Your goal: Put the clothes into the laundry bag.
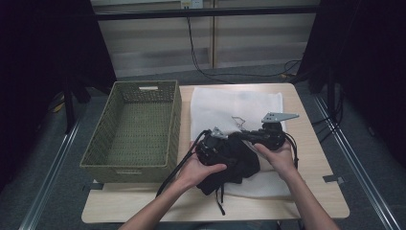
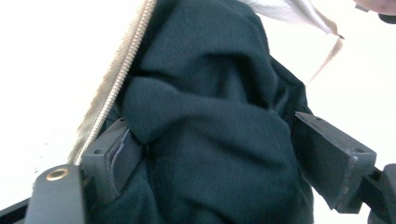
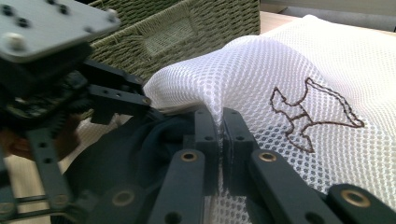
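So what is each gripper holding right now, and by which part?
The right gripper pinches the white mesh bag by a raised fold of its top layer. The left gripper has its fingers spread around the dark garment, gripping nothing.

We see a white mesh laundry bag (image 1: 230, 108) lying flat on the table, just right of the basket, its near edge lifted into a taut ridge (image 3: 219, 88). A brown outline motif is stitched on its upper face (image 3: 308, 114), and a pale zip runs along its opening (image 2: 112, 88). A dark, soft fabric garment (image 1: 234, 165) lies crumpled at the bag's near end, bunched in thick folds (image 2: 205, 126), with its upper part tucked under the raised mesh and a thin black cord trailing toward the table's near edge.
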Demonstrator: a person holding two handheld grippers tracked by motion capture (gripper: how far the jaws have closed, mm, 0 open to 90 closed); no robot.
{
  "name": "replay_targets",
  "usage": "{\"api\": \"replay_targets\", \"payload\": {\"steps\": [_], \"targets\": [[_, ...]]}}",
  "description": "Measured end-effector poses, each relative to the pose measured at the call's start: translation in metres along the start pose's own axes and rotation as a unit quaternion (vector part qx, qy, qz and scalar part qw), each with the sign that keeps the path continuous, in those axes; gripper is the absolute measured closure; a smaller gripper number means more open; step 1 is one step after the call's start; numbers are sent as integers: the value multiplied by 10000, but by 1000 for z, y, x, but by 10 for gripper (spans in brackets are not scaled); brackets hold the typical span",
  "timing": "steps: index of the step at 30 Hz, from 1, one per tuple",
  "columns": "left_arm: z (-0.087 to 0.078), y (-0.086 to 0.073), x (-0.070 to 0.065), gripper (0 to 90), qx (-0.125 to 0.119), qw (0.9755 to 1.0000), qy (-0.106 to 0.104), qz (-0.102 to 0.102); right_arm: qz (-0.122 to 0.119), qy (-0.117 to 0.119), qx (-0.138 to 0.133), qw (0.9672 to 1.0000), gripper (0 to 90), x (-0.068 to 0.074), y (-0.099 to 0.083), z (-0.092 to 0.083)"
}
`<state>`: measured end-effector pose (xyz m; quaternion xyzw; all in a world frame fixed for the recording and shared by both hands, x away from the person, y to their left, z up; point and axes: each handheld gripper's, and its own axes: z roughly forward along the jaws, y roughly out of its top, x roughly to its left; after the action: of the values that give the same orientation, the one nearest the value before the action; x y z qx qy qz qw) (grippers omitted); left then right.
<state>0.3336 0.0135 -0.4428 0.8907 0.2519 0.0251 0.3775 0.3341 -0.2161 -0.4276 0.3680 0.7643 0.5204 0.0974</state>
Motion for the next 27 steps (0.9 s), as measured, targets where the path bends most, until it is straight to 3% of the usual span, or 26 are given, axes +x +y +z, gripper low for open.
{"api": "replay_targets", "payload": {"steps": [2, 4, 6, 8, 11, 16, 18, 20, 22, 25, 26, 27], "targets": [[-6, -1, -1, 190, -57, 9999, -82, -29, 0, 15, 12, 10000, 862, 0, -1, 0], [-14, -2, 0, 190, -112, 9994, -255, -206, 7, 15, 31, 10000, 856, -1, -2, 1], [-22, -2, 1, 191, -198, 9992, -267, -218, 17, 36, 60, 10000, 840, -2, -4, 2], [-29, -2, 2, 192, -273, 9984, -417, -281, 37, 21, 102, 9999, 825, -2, -6, 2], [-39, -5, 0, 198, -343, 9989, -275, -170, 57, 18, 127, 9999, 783, -2, -8, 1], [-58, -17, 0, 209, -440, 9987, -244, -68, 94, -39, 61, 9999, 652, 0, -8, -8], [-64, -21, -1, 232, -417, 9988, -259, -20, 64, -28, 9, 10000, 577, 4, -8, -12], [-72, -28, -4, 312, -370, 9989, -247, 144, -104, -51, 31, 9999, 531, 11, -8, -16], [-79, -36, -7, 327, -490, 9980, -360, 175, -167, 18, 24, 9999, 514, 18, -9, -20], [-91, -48, -10, 358, -568, 9975, -383, 148, -208, 122, -21, 9997, 538, 29, -11, -27], [-93, -51, -9, 364, -602, 9973, -393, 122, -219, 204, -19, 9996, 611, 34, -12, -30], [-98, -56, -7, 376, -630, 9964, -571, -17, -253, 301, -5, 9992, 683, 36, -13, -31]]}}
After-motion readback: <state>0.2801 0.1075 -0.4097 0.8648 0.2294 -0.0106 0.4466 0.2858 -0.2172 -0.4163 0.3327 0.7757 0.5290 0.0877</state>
